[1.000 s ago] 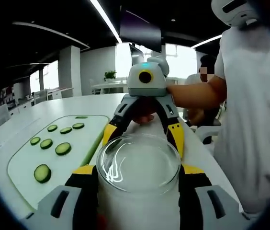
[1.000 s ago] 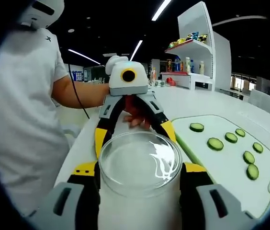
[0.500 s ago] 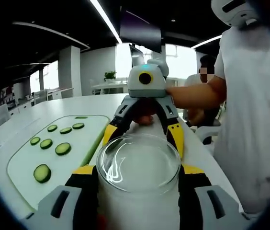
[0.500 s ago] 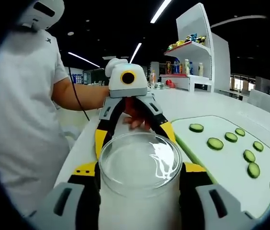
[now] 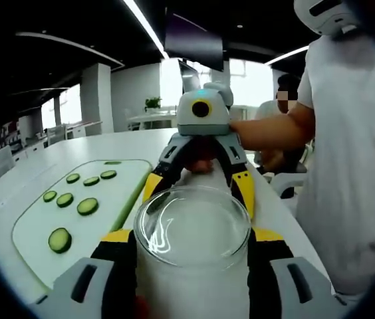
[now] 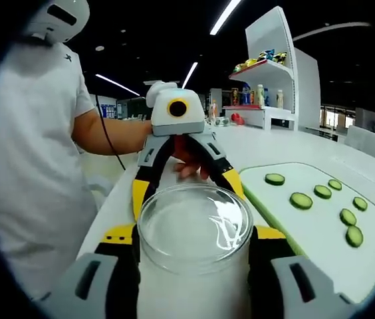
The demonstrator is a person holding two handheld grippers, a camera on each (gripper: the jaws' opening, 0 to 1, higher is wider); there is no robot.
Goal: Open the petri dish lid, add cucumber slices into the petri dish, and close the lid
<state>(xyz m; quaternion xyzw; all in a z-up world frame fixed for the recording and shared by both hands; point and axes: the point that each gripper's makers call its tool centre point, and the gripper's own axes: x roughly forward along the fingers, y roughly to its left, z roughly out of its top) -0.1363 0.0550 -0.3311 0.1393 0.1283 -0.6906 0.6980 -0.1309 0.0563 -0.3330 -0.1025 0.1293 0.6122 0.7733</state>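
The petri dish (image 5: 193,226) is held from both sides by the left gripper (image 5: 193,234) and right gripper (image 6: 194,232); the lid should be lifted straight up.

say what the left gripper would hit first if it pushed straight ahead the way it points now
The petri dish already sits between the left gripper jaws, so that comes first. Beyond it, the right gripper faces it from the far side of the dish. Exact depth is hard to judge.

white table (image 5: 74,143) | pale cutting board, green rim (image 6: 307,229) | white shelf unit with bottles, packets (image 6: 267,86) | potted plant, far (image 5: 153,104)
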